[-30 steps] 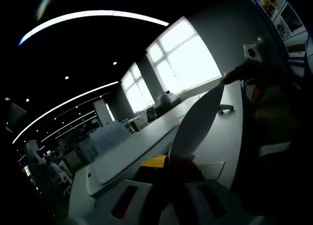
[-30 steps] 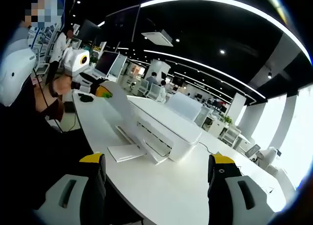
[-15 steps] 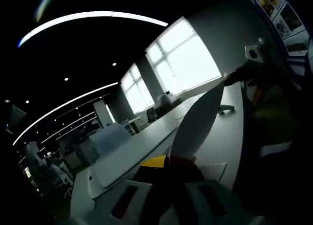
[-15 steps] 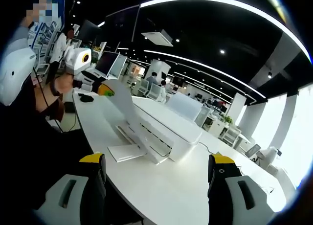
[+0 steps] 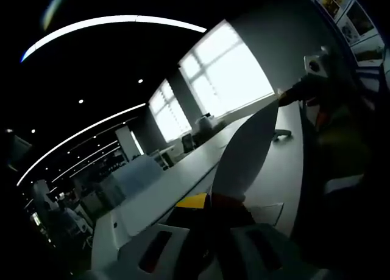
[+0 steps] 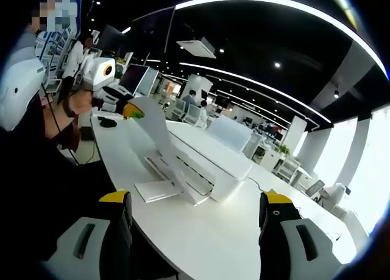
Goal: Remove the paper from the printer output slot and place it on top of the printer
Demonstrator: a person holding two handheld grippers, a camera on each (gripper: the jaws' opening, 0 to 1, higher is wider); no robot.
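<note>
The paper (image 6: 159, 140) is out of the output slot and up in the air, a curved white sheet arching over the near end of the printer (image 6: 207, 161). In the right gripper view its upper end sits pinched at the yellow tips of the left gripper (image 6: 129, 111), held by a hand (image 6: 78, 103) off to the left, and its lower part hangs in front of the printer's front face. I cannot tell whether the bottom edge touches the printer or hangs just clear. In the left gripper view the same paper (image 5: 244, 155) rises from between the left gripper's (image 5: 210, 202) own jaws, which are closed tight on it, and it bows away toward the bright windows (image 5: 234, 70).

The right gripper (image 6: 198, 222) holds nothing. Its 2 jaws stand wide apart at the bottom of its view, low over the white desk (image 6: 201, 243) and well short of the printer. A small flat tray (image 6: 155, 189) sticks out at the printer's base, bare of paper.

So the step in hand looks like the carry: step 1, the pull from the slot, appears done, and step 2, the placing, is not. The next move calls for bringing the sheet over the flat lid, lowering it until it lies level, then opening the left jaws. The sheet is limp and bowed, so it may slide off the lid's edge if let go while still curled.
</note>
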